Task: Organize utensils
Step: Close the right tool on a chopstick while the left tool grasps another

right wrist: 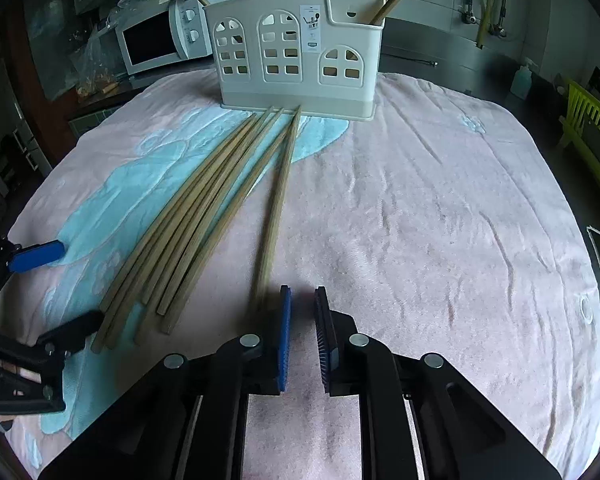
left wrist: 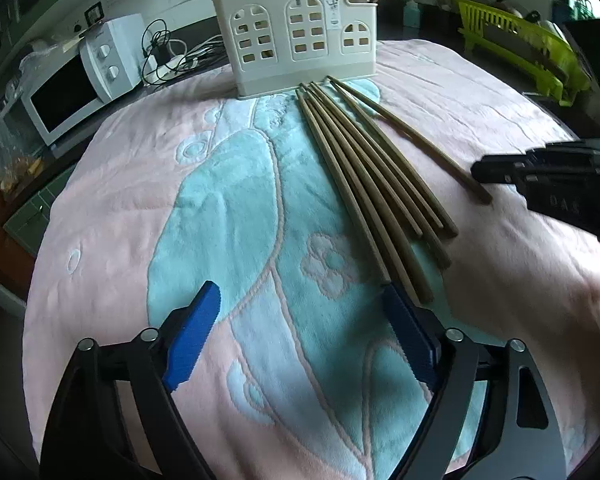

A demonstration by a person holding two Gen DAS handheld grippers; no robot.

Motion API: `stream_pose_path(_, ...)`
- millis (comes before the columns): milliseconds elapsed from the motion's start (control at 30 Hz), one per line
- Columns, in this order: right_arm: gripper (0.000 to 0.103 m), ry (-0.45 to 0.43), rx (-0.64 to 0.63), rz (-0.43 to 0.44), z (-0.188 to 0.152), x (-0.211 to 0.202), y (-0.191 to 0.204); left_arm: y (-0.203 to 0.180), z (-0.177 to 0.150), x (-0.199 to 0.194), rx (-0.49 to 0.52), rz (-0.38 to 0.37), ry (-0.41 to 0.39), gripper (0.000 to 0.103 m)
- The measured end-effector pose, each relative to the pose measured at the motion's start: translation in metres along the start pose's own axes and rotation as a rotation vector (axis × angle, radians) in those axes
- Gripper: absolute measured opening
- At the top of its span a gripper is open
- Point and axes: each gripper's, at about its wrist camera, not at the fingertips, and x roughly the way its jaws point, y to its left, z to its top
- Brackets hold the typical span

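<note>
Several wooden chopsticks (left wrist: 364, 176) lie fanned on a pink and teal towel (left wrist: 228, 200), tips toward a cream utensil holder (left wrist: 300, 40) with arched window cut-outs. The holder (right wrist: 296, 48) has two chopsticks standing in it. My left gripper (left wrist: 304, 332) is open and empty, its right finger beside the near ends of the bundle. My right gripper (right wrist: 302, 336) is narrowly open and empty, just right of the near end of one separate chopstick (right wrist: 278, 196). The bundle (right wrist: 192, 224) lies to its left. The left gripper (right wrist: 40, 256) also shows at the left edge of the right wrist view.
A white microwave (left wrist: 60, 96) and tangled cables (left wrist: 172, 56) stand at the back left. A lime green dish rack (left wrist: 524, 48) sits at the back right. A soap bottle (left wrist: 412, 10) stands behind the holder. The right gripper (left wrist: 548, 172) reaches in from the right.
</note>
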Motion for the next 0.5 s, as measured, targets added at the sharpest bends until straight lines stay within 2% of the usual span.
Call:
stream_pose_path(100,0.017,0.000,0.001,0.005,0.000,0.000,0.001,-0.001,0.003,0.002,-0.013,-0.016,-0.006,0.080)
stream_pose_path(267,0.018,0.000,-0.001,0.011,-0.001,-0.004,0.000,0.002,0.008,0.007,-0.014,0.051,-0.017,0.070)
stream_pose_path(500,0.021,-0.020,-0.008,0.027,-0.003,-0.015,0.002,0.035,0.011,0.010,-0.109,0.076,-0.006,0.069)
